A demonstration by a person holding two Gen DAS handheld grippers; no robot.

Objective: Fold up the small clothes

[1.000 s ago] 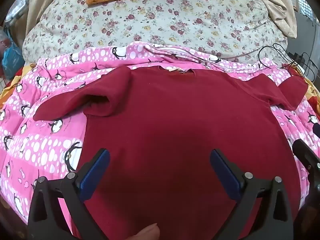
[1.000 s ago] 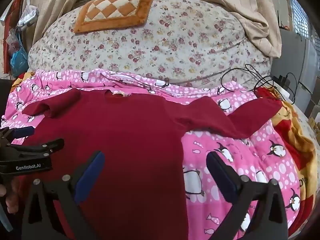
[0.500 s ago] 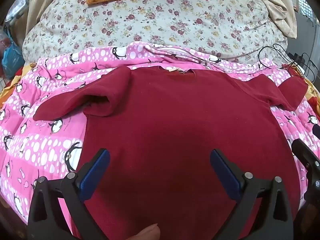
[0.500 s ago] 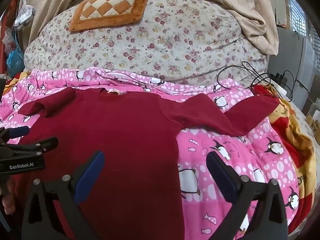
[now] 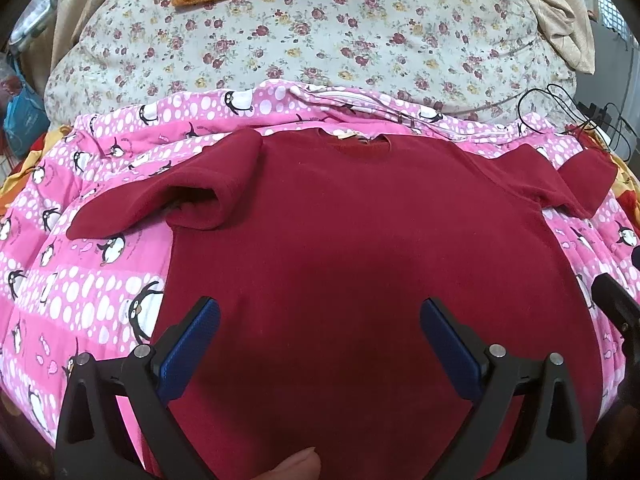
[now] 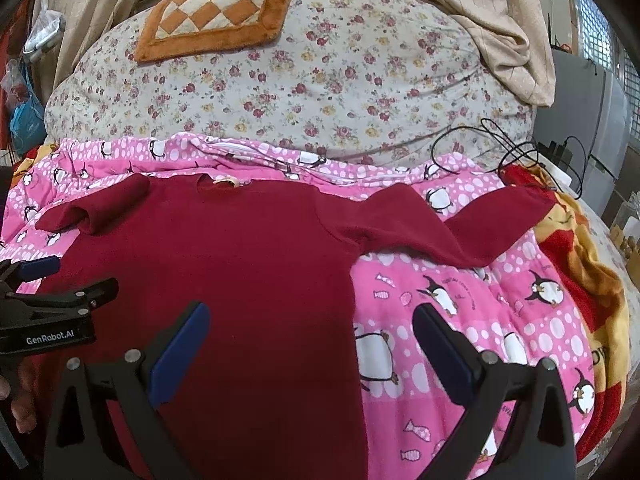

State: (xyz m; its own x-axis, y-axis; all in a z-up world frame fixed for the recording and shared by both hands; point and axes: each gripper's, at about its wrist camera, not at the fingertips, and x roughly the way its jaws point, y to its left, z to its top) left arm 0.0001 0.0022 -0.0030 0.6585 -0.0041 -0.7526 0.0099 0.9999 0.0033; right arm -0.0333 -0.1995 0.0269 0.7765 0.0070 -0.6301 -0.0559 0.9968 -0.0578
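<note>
Both claws are spread wide, nothing between the pads. Your left claw [image 5: 319,322] hovers over the lower body of the dark red sweater [image 5: 360,248]; your right claw [image 6: 311,320] sits over the sweater's right side edge, one blue pad above red fabric, the other above the pink penguin blanket [image 6: 480,300]. Whether either claw touches the cloth, can't tell.

Sweater lies flat, front up, collar away from you, on the pink penguin blanket. Its left sleeve [image 5: 160,204] is bent and doubled back near the shoulder, cuff pointing out left from the body. Its right sleeve [image 6: 460,228] stretches out to the right of the body, kinked partway, cuff end close to the red-and-yellow blanket [image 6: 592,280] beyond the pink one.

Relative to the sweater:
- just past the collar: rumpled edge of the pink blanket, then a floral quilt mound [image 6: 320,80]
- farther past that, on top of the mound: an orange checkered mat [image 6: 216,20]
- right of the right sleeve cuff: black cables [image 6: 516,148]
- far right above the mound: beige cloth [image 6: 500,32] draped down

Your left claw also shows in the right wrist view, at the sweater's left edge, labelled GenRobot.AI. Your fingertip [image 5: 296,466] pokes in at the bottom of the left wrist view.
</note>
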